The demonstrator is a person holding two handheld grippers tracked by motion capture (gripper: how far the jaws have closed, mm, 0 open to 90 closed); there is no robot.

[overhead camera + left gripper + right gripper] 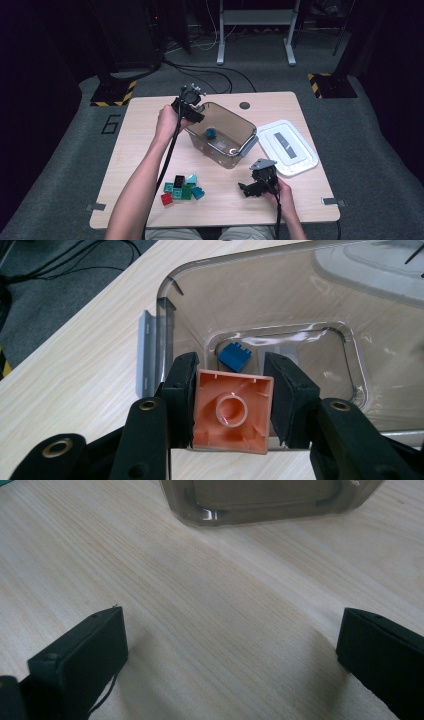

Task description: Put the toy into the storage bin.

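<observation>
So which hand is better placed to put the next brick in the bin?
Left: the left gripper already clamps an orange brick over the clear bin. The right gripper hangs open over bare table.

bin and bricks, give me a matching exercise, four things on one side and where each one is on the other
Things:
1. orange brick
2. blue brick
3. white lid
4. brick pile

Places:
a. on the bin's floor
b. on the table near the person's left forearm
c. between the left gripper's jaws
d. flat on the table, right of the bin

Pairs: 1-c, 2-a, 3-d, 4-b
</observation>
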